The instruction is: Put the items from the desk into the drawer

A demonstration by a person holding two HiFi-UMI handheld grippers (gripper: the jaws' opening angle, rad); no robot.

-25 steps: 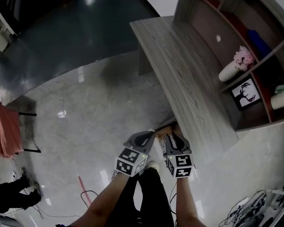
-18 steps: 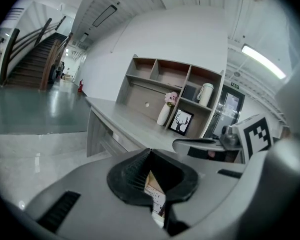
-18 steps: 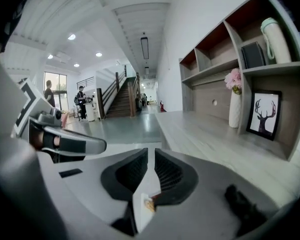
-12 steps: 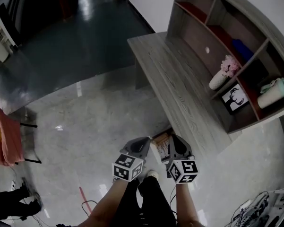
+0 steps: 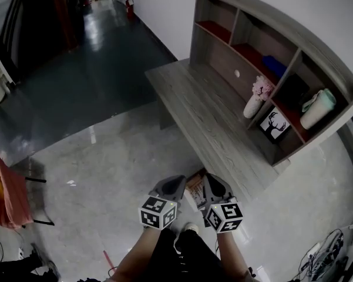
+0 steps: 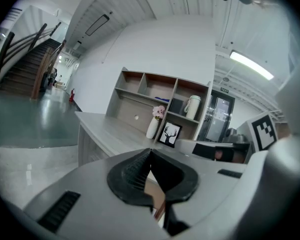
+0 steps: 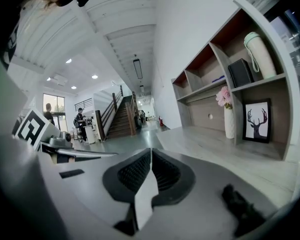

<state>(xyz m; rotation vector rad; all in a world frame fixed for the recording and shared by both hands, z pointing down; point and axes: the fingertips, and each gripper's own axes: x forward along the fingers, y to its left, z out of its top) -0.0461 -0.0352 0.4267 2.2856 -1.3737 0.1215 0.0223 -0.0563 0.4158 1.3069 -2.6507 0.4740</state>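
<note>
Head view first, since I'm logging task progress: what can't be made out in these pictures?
- Drawer: none seen; head view looks down on the desk top, hiding what's beneath.
- Thin item: head view, mostly covered by left gripper and right gripper, whose jaws have just been closing on it; kind unclear.
- Blue thing on the shelf: head view, too small.

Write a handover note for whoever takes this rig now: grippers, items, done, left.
Left gripper: shut, apparently on a flat brown-and-white item.
Right gripper: jaws just closed, a pale edge pinched between them, likely the same item.
It is held by the near end of the desk.
Vase, deer picture and bottle stand on the shelves.
Done: nothing seen stowed.
Left: the drawer is out of view; find it and put the items in.
</note>
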